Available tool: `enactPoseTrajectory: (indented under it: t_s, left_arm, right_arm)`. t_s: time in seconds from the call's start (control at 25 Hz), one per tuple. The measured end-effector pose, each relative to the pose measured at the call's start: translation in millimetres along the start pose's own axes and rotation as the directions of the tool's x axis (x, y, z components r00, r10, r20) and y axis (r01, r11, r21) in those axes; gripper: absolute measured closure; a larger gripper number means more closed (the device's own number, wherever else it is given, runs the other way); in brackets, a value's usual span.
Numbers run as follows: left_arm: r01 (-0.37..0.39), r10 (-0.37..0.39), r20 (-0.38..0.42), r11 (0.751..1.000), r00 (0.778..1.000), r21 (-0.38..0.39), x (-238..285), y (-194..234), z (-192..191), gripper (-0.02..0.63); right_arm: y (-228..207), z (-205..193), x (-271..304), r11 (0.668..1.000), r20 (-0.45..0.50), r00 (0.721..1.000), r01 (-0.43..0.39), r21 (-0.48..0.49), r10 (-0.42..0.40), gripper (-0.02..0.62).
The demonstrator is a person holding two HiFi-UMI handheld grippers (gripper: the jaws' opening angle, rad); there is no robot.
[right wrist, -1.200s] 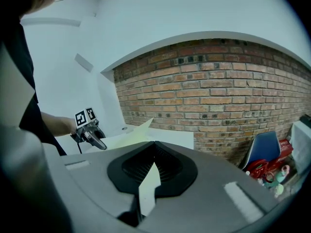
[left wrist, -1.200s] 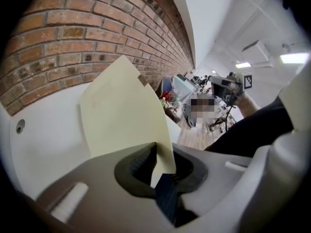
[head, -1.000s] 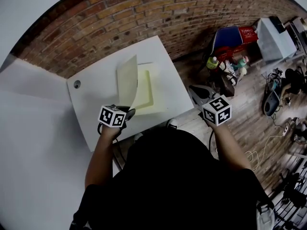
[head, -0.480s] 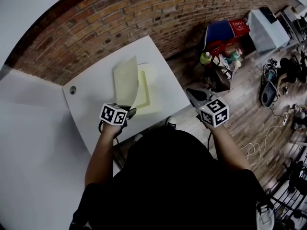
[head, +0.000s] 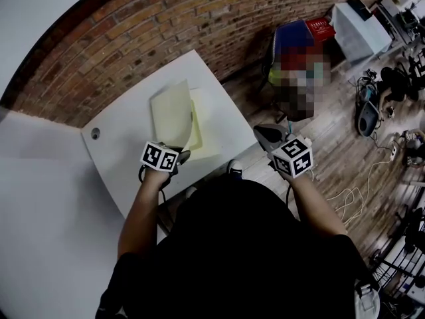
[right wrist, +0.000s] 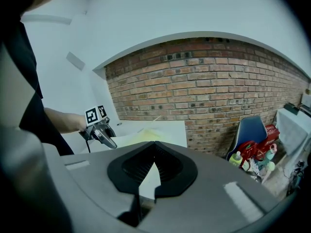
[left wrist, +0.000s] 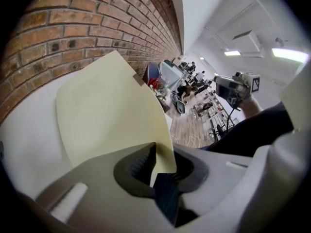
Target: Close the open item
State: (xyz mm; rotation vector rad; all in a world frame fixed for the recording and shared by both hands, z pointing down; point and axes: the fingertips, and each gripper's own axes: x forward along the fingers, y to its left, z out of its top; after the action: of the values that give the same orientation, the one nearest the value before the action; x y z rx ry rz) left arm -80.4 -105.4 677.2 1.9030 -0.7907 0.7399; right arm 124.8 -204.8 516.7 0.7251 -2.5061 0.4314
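A pale yellow folder lies open on the white table [head: 126, 158]. Its lower leaf [head: 204, 137] rests flat while its cover [head: 171, 115] stands raised. My left gripper [head: 180, 153] is at the folder's near edge, shut on the bottom corner of the cover [left wrist: 107, 110], which is pinched between the pads at the left gripper [left wrist: 155, 148]. My right gripper [head: 264, 134] hangs beyond the table's right edge above the floor, jaws shut with nothing in them. From the right gripper [right wrist: 154, 144], the folder [right wrist: 141, 136] and the left gripper [right wrist: 99, 127] show on the far table.
A brick wall [head: 133, 38] runs behind the table. A blue chair [head: 292, 35], a red bag [head: 320, 25] and a white cabinet [head: 358, 28] stand to the right, with cables [head: 358, 191] on the wooden floor. A round hole [head: 96, 133] marks the table's left part.
The raised cover now shows a broader face than a second ago. Both grippers have shifted slightly; the left one keeps its hold on the cover's corner.
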Motion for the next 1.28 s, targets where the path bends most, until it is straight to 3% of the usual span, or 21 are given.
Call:
enactPoseTrajectory:
  t_s: [1.28]
  left_arm:
    - [0.068,-0.053,-0.205,0.995,0.977,0.068,87,-4,4,0.554]
  right_arm:
    - [-5,-39,-18,0.996,-0.057,0.997,0.062,0.069,-0.058,0.591]
